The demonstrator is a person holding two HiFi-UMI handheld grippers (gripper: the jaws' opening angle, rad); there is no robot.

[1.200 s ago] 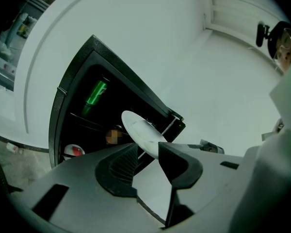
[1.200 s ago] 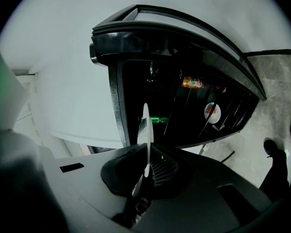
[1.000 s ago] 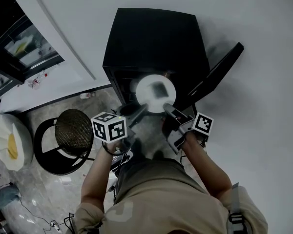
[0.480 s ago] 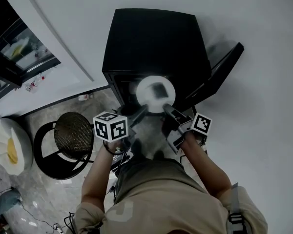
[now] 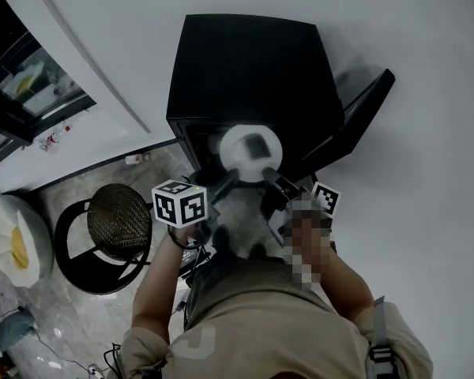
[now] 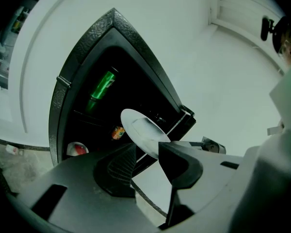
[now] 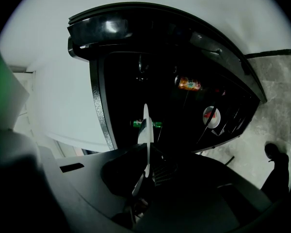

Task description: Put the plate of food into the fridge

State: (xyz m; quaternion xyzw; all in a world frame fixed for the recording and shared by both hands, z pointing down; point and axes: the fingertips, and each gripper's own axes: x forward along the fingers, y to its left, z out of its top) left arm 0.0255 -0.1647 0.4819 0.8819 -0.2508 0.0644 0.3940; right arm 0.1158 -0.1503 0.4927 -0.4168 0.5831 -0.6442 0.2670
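Observation:
A white plate [image 5: 251, 152] with a grey slab of food [image 5: 256, 144] hangs level at the mouth of the open black fridge [image 5: 253, 61]. My left gripper [image 5: 227, 178] is shut on the plate's near left rim, and my right gripper [image 5: 272, 178] is shut on its near right rim. In the left gripper view the plate [image 6: 141, 132] runs out tilted from between the jaws of the left gripper [image 6: 146, 152]. Seen edge-on in the right gripper view, the plate [image 7: 146, 125] is pinched by the right gripper [image 7: 146, 164]. Dark shelves lie beyond it.
The fridge door [image 5: 355, 113] stands swung open to the right. Inside are a green can [image 6: 103, 85], an orange can [image 7: 189, 84] and a red-and-white round thing [image 7: 211, 115]. A black wicker stool [image 5: 118, 212] stands on the floor to the left.

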